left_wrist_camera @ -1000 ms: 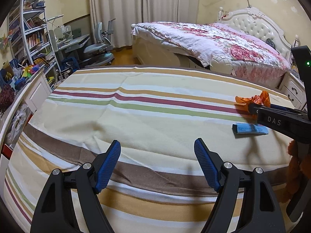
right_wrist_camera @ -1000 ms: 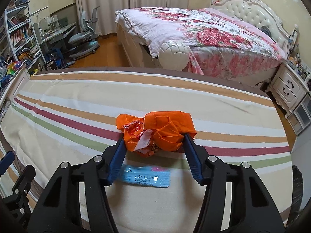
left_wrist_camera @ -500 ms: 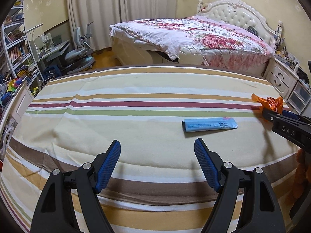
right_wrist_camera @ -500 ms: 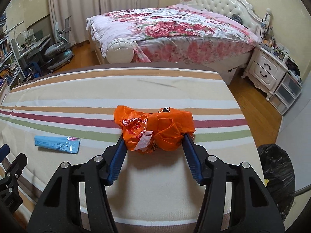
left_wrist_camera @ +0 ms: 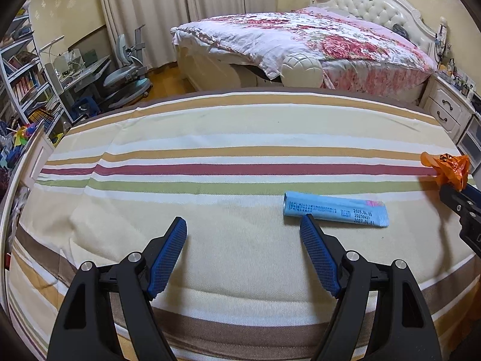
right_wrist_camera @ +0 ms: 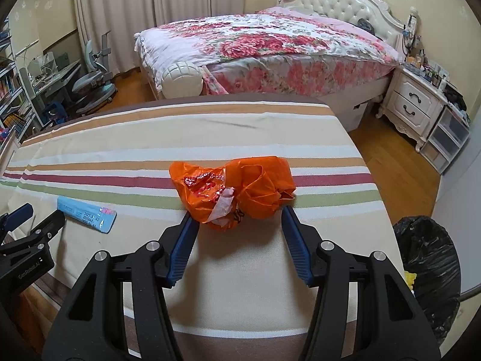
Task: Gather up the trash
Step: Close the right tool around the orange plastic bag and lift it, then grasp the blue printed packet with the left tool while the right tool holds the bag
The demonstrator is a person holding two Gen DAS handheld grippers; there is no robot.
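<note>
A crumpled orange plastic bag (right_wrist_camera: 237, 189) sits between the blue pads of my right gripper (right_wrist_camera: 239, 213), which is shut on it just above the striped tablecloth (right_wrist_camera: 240, 270). In the left wrist view the same bag (left_wrist_camera: 451, 168) shows at the far right edge. A flat blue packet (left_wrist_camera: 336, 210) lies on the cloth, and the right fingertip of my left gripper (left_wrist_camera: 243, 221) stands just in front of its left end. The left gripper is open with only cloth between its fingers. The packet (right_wrist_camera: 87, 214) also shows left of the bag in the right wrist view.
A bin lined with a black bag (right_wrist_camera: 427, 252) stands on the floor just past the table's right edge. Beyond the table are a floral bed (right_wrist_camera: 270, 45), a white nightstand (right_wrist_camera: 418, 105), and a desk with a chair (left_wrist_camera: 126, 69) at the left.
Both grippers have moved rightward along the table. The blue packet now lies close to the left gripper's right finger. The right gripper carried the orange bag toward the right edge, bringing the bin into view.
</note>
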